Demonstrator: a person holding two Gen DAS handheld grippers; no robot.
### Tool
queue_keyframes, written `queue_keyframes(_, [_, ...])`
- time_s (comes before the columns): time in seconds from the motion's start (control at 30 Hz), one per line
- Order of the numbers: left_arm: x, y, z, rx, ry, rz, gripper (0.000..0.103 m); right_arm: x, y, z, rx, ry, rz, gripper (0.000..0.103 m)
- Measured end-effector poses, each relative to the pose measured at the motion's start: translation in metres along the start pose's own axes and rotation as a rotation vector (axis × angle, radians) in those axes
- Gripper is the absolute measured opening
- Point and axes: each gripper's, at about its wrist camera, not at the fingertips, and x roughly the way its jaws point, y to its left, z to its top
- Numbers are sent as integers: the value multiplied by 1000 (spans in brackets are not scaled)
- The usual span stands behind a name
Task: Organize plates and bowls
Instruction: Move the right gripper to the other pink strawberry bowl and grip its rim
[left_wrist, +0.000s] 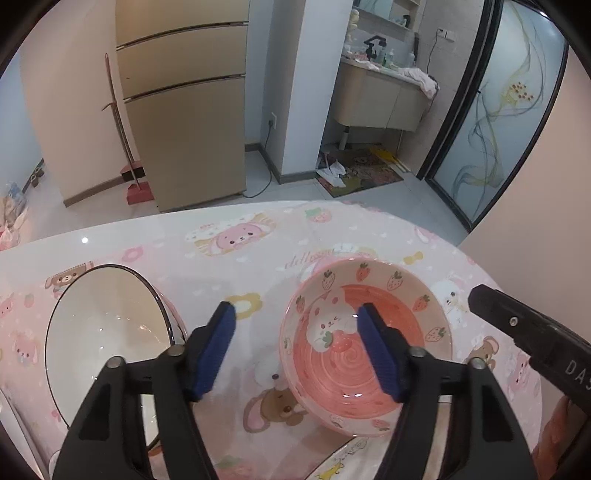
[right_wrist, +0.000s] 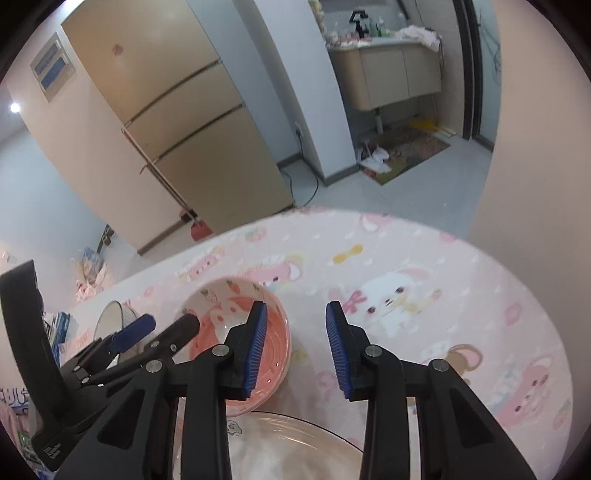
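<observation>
A pink strawberry-print bowl (left_wrist: 332, 373) stands on the pink cartoon tablecloth (left_wrist: 240, 240). My left gripper (left_wrist: 296, 306) is open and straddles the bowl's left rim, with one pad over the inside and the other outside; neither pad presses on it. In the right wrist view, my right gripper (right_wrist: 296, 306) is open astride the right rim of the same bowl (right_wrist: 229, 302). The left gripper (right_wrist: 171, 320) shows at that bowl's far side. One finger (left_wrist: 517, 325) of the right gripper reaches in at the right. A white bowl with a dark rim (left_wrist: 107, 339) sits left of the pink one.
A pale plate with a cartoon print (right_wrist: 295, 443) lies just below the right gripper, and its edge (left_wrist: 347, 461) shows near the pink bowl. Beyond the table's far edge (left_wrist: 221, 214) are the floor and a beige fridge (left_wrist: 184, 110). A wall (right_wrist: 535, 147) stands at the right.
</observation>
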Motion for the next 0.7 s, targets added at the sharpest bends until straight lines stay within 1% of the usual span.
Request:
queue_keyframes(0.03, [1, 1, -1, 0, 4, 12, 56, 3, -1, 0, 4, 10, 14, 34])
queue_keyframes(0.1, [2, 2, -1, -2, 11, 20, 43, 11, -1, -2, 8, 41, 58, 28])
queue_keyframes(0.17, [4, -1, -3, 16, 23, 13, 38, 21, 0, -2, 10, 68, 48, 23])
queue_keyframes(0.2, [5, -3, -3, 29, 22, 27, 35, 24, 0, -3, 7, 75, 38, 21])
queue_keyframes(0.23, [5, -5, -4, 41, 19, 44, 31, 29, 2, -5, 3, 88, 34, 16])
queue_keyframes(0.27, [6, -6, -4, 52, 20, 50, 24, 32, 2, -6, 2, 98, 41, 16])
queue_keyframes(0.33, [9, -6, -5, 53, 45, 18, 21, 41, 5, -8, 2, 121, 38, 16])
queue_keyframes(0.37, [10, -5, -5, 49, 46, 24, 17, 44, 6, -10, 0, 129, 27, 15])
queue_keyframes(0.4, [11, -4, -5, 48, 53, 26, 16, 47, 6, -10, -5, 138, 17, 14])
queue_keyframes(0.5, [16, 1, -6, 40, 74, -2, 14, 60, 7, -15, -4, 175, 13, 14])
queue_keyframes(0.7, [19, -3, -9, 64, 101, 1, 14, 68, 7, -19, 15, 180, 19, 14])
